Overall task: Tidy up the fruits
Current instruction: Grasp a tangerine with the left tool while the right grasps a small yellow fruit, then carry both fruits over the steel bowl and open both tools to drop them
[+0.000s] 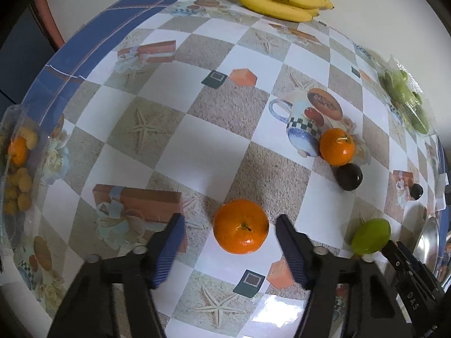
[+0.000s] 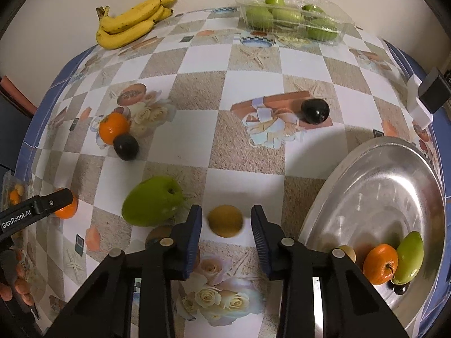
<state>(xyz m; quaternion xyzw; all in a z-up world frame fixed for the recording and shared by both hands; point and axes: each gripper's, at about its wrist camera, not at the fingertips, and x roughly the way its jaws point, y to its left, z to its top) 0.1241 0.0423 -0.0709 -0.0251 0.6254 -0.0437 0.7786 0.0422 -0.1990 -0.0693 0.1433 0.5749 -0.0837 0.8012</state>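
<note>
Both jaws straddle fruit without pressing it: your left gripper stands released around the orange, with daylight on each side, and your right gripper brackets the small yellow fruit, its pads close but, as far as the view shows, not yet touching. No earlier view is at hand, so judge the grip by sight. To do this well, centre each fruit between the pads before squeezing; the orange sits slightly toward the left pad, so nudge left a touch. Close slowly: the orange is round, glossy and dimpled and may roll on the slick, shiny patterned surface. The yellow fruit is small, matte and round, and low, so come down enough that the ribbed blue pads meet its widest part. Mind the green fruit, smooth and oval, lying just left of your right jaws. The steel tray, polished and curved, lies near right and already holds an orange, a green fruit and others; it looks the likely place for both pieces. Bananas rest at the far edge.
</note>
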